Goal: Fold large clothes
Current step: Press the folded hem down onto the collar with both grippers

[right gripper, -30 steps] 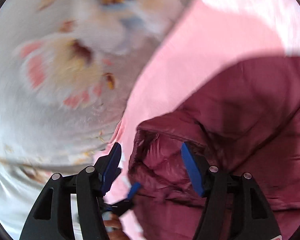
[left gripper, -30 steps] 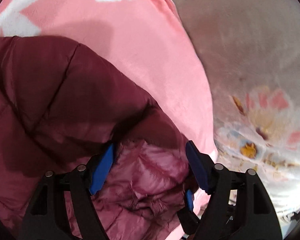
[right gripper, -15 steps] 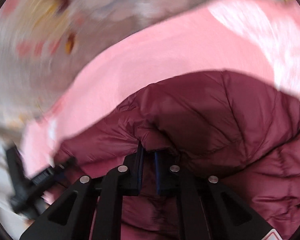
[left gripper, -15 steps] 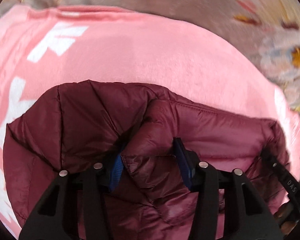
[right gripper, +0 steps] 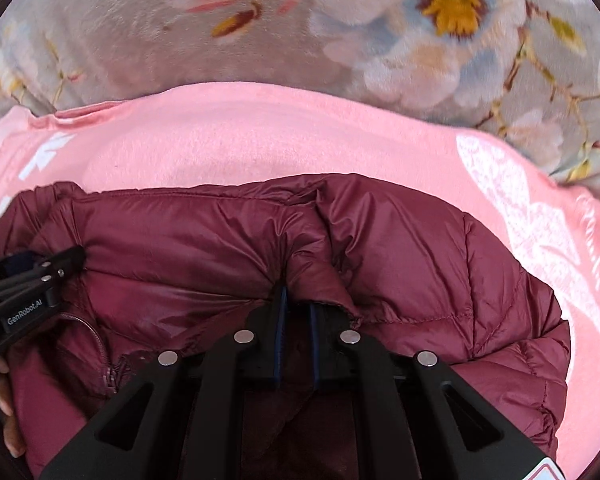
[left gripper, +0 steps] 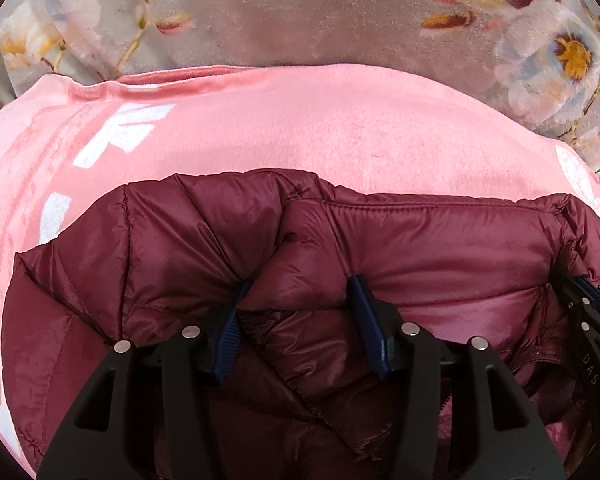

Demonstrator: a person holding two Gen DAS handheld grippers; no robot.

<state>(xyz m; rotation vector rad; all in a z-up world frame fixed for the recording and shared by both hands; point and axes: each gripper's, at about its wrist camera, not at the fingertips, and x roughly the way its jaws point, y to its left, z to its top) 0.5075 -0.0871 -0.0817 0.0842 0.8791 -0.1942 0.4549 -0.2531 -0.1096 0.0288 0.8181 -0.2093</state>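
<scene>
The left gripper (left gripper: 296, 300) points forward and down over the near part of a maroon puffer jacket (left gripper: 420, 248), its blue-padded fingers (left gripper: 362, 320) set apart with a thick bulge of quilted fabric filling the gap and pressed from both sides, so it pinches that fold. The right gripper (right gripper: 296, 304) reaches in from the same near side, its two pads (right gripper: 279, 320) drawn almost together on a thin ridge of the jacket's collar region. In the right wrist view the left gripper shows at the left edge, angled inward across the jacket, with bare fingertips (right gripper: 4, 400) of the hand holding it just below; a zipper (right gripper: 100, 344) runs beside it.

The jacket lies bunched on a pink blanket (left gripper: 300, 120) with white markings, its stitched far hem running roughly straight between the two grips and its rounded shoulders bulging outward left and right. A broad band of bare pink blanket lies beyond the jacket's far hem and out to both sides. Beyond the blanket's far edge spreads a grey floral bedcover (right gripper: 420, 40), with large pale blossoms toward the far right corner
</scene>
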